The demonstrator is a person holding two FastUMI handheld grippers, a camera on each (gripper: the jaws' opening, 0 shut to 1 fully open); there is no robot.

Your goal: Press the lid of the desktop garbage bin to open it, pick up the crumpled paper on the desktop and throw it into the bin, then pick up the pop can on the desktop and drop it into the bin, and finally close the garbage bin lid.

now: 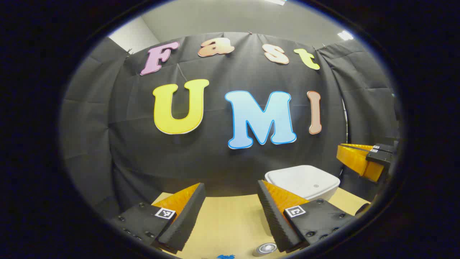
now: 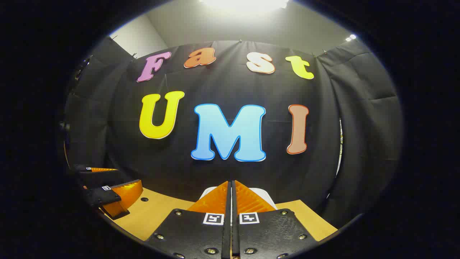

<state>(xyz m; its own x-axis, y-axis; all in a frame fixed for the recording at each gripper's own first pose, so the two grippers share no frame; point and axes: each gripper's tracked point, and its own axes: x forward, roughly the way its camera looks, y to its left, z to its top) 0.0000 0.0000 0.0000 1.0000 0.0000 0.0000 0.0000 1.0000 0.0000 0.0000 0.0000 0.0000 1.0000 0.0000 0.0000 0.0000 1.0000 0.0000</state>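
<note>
The white desktop bin (image 1: 303, 181) stands on the tan table (image 1: 222, 216) at the back right, its lid down. My left gripper (image 1: 230, 187) is open and holds nothing, left of the bin and short of it. The silver top of the pop can (image 1: 266, 248) peeks up at the bottom edge, just below my right-hand finger. Beside it lies a small blue scrap (image 1: 225, 256), too cut off to identify. My right gripper (image 2: 231, 183) is shut on nothing, right in front of the bin (image 2: 265, 196), which it mostly hides. It also hangs above the bin's right side as the right gripper (image 1: 343, 151).
Black cloth walls close the booth behind and on both sides of the table (image 2: 154, 212). A small dark hole (image 2: 144, 199) marks the tabletop left of the bin. The left gripper (image 2: 127, 177) sits open at the far left.
</note>
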